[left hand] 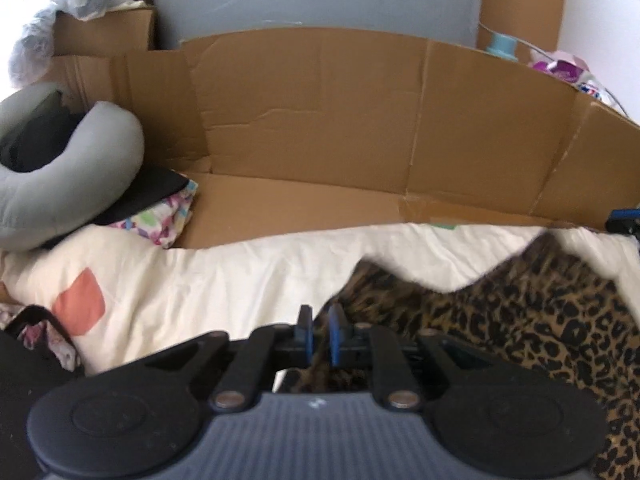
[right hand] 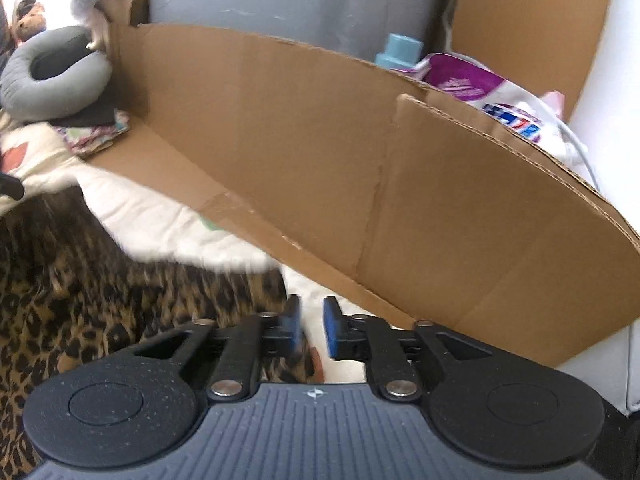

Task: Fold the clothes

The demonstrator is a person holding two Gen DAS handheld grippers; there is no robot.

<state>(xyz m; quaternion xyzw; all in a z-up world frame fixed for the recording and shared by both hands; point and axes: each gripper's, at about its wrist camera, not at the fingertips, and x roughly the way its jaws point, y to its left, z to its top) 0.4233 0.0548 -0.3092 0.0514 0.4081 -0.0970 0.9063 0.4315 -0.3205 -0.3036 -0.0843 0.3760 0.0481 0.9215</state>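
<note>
A leopard-print garment (left hand: 520, 320) lies spread over the cream bedding (left hand: 208, 280), its top edge blurred. My left gripper (left hand: 321, 330) sits at the garment's left edge, blue fingers (left hand: 306, 328) nearly together with print fabric pinched between them. In the right wrist view the same garment (right hand: 100, 300) fills the lower left. My right gripper (right hand: 309, 322) is at its right edge, and fabric runs in between the narrow-set pads (right hand: 332, 324). The right gripper also peeks in at the far right of the left wrist view (left hand: 622, 220).
A flattened cardboard wall (left hand: 360, 120) stands along the far side of the bed, close above the right gripper (right hand: 400, 184). A grey neck pillow (left hand: 60, 184) rests on folded clothes (left hand: 160, 216) at the left. Detergent bottle (right hand: 404, 50) and bags sit behind the cardboard.
</note>
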